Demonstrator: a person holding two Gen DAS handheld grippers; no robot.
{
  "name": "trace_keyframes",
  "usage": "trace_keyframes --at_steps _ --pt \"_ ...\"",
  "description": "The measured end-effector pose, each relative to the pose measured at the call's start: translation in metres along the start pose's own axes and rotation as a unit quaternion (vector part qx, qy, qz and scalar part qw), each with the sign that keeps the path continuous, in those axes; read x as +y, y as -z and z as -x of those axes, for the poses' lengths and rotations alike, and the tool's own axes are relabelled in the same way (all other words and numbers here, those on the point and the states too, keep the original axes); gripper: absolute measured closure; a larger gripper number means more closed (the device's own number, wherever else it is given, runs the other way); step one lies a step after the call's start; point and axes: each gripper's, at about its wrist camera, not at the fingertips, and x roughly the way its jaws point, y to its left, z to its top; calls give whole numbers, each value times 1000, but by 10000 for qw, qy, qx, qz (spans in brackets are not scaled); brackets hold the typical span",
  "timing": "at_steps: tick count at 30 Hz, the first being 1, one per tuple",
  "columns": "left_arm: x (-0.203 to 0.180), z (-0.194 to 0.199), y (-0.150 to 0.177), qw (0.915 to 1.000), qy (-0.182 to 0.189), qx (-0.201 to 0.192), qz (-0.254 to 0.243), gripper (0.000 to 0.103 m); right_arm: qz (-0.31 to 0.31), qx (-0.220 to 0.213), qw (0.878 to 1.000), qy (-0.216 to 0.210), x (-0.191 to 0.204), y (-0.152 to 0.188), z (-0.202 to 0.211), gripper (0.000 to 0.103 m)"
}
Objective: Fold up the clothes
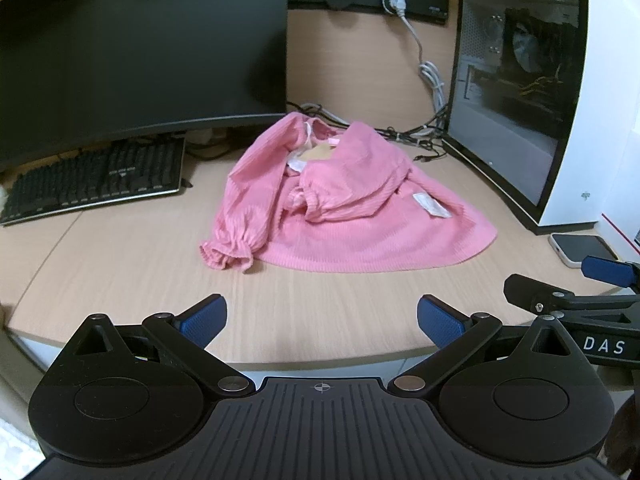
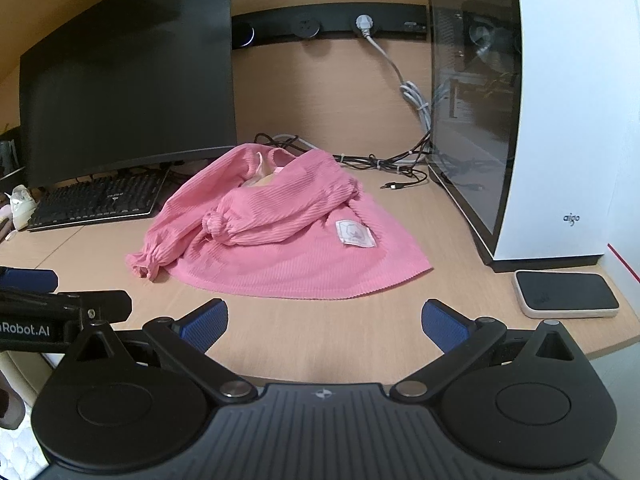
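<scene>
Lying crumpled mid-tabletop (image 1: 120,264): pink garment (image 1: 344,204), sleeves bunched on top, white label (image 2: 355,234) showing. Left hand-held gripper (image 1: 322,320) near tabletop front edge, jaws apart, empty. Right hand-held gripper (image 2: 325,322) likewise apart, empty. Keyboard (image 1: 96,176) left of garment, phone (image 2: 566,292) right.

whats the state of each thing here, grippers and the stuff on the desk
left gripper: open, empty
right gripper: open, empty
pink top: crumpled, unfolded, label showing
monitor: screen dark
phone: flat, screen dark
plug: in socket
</scene>
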Motion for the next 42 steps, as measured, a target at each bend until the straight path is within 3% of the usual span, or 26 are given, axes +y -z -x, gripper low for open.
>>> trace_keyframes --at_steps 9,13,17,23,29,36,39,42 --pt "14 -12 -11 10000 -18 76 -49 0 -81 92 9999 -18 13 -12 -22 0" --pt "27 -25 -18 9997 114 180 -92 0 -222 346 9992 30 22 -18 -41 0" --pt "48 -52 -32 9956 734 568 93 0 -500 745 9956 283 22 -24 -59 0" --pt "69 -93 -58 9872 1235 970 257 0 -758 1213 9878 620 20 -37 -75 0" --pt "63 -131 -75 9707 2136 1098 -9 0 -662 1522 9831 770 6 -46 -101 0" --pt "59 -183 -95 9655 2380 1055 19 0 -735 1654 9830 320 -31 -69 -166 0" --pt "57 -200 -96 9654 2335 1154 139 0 -788 1620 9832 -277 -38 -83 -201 0" --pt "54 -216 -97 9653 2294 1231 214 0 -686 1555 9849 -336 -39 -93 -236 0"
